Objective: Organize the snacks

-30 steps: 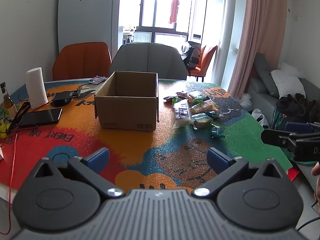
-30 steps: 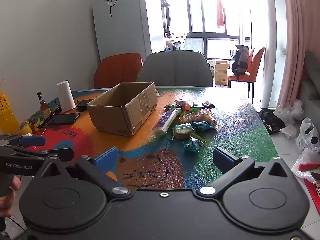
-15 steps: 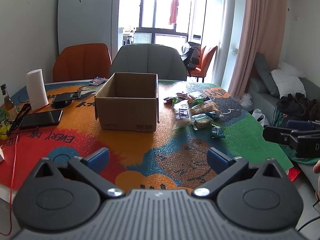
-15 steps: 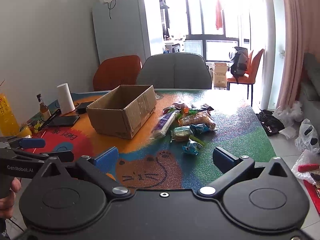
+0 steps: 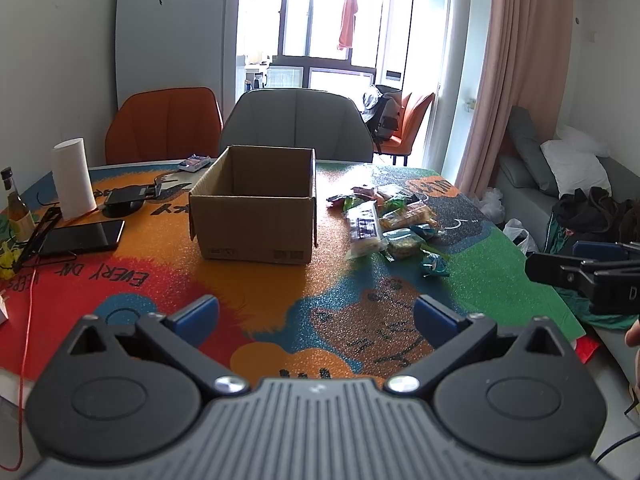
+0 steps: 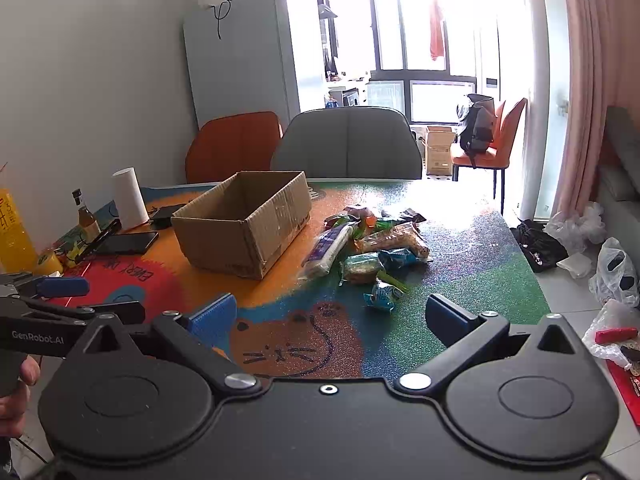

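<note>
The left gripper (image 5: pixel 316 314) hung above the near edge of the worktop (image 5: pixel 256 288) with its jaws spread wide and nothing between them. The right gripper (image 6: pixel 328 314) was likewise released, its jaws gaping over the bear picture on the mat. From the left wrist camera the right gripper showed at 3 o'clock, off the worktop's edge; from the right wrist camera the left gripper sat at 9 o'clock.

Ahead of the left jaws, at 12 o'clock, stood an open cardboard box (image 5: pixel 254 212), upright, its inside not fully visible. The pile of snack packets (image 5: pixel 390 220) lay on the worktop at 1 o'clock, just beside the box and apart from it. In the right wrist view a small teal packet (image 6: pixel 382 294) lay nearest the jaws, with a long white-and-purple packet (image 6: pixel 328 250) closest to the box.

At 10 o'clock a paper towel roll (image 5: pixel 74 178) stood upright, a dark tablet (image 5: pixel 82 236) lying flat before it and a small bottle (image 5: pixel 16 208) beside it.
</note>
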{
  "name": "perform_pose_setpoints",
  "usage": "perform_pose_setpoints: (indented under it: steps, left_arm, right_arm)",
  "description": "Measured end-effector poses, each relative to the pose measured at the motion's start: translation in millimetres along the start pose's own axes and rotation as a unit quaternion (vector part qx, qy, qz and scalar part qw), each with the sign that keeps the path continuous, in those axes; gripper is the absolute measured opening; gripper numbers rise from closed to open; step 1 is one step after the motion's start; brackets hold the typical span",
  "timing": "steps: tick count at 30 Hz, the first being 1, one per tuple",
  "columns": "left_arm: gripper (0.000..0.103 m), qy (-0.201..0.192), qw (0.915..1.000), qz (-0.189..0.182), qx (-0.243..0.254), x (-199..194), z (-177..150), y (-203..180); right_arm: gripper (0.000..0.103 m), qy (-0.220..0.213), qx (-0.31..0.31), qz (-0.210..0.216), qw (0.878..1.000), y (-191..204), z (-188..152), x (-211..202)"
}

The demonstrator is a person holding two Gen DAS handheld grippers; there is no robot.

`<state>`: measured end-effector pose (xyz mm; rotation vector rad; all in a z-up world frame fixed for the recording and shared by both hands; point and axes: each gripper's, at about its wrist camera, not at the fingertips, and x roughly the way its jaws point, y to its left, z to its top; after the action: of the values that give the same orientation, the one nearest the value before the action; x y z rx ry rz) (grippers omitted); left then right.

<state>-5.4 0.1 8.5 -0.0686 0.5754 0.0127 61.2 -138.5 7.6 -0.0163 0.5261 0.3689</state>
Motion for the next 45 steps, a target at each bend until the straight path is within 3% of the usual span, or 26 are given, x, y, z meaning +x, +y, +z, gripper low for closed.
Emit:
perform_pose_setpoints:
  steps: [13,25,40,45]
  left_arm:
    - [0.103,-0.010,0.9998,-0.004,-0.020,6.6,3.5,1.9]
    - [0.103,0.001,0.9998,0.000,-0.020,43.3,17.4,4.9]
    - [0.103,0.031,0.9985,-0.033,-0.032,105.4,27.5,1.2]
    - [0.102,0.034,0.9979,-0.045,-0.033,126.6,29.9,-4.3]
  right_arm:
    - [0.103,-0.004,0.012,0.002,1.000,-5.3,0.0,5.2]
    - [0.103,0.007,0.043,0.004,0.999,-24.0,1.3,31.9]
    - [0.103,0.045,0.062,-0.002,0.997,-48.4,3.4,87.1]
    - [0.092,0.065,0.080,0.006,0.995,-58.9,-0.4,106.9]
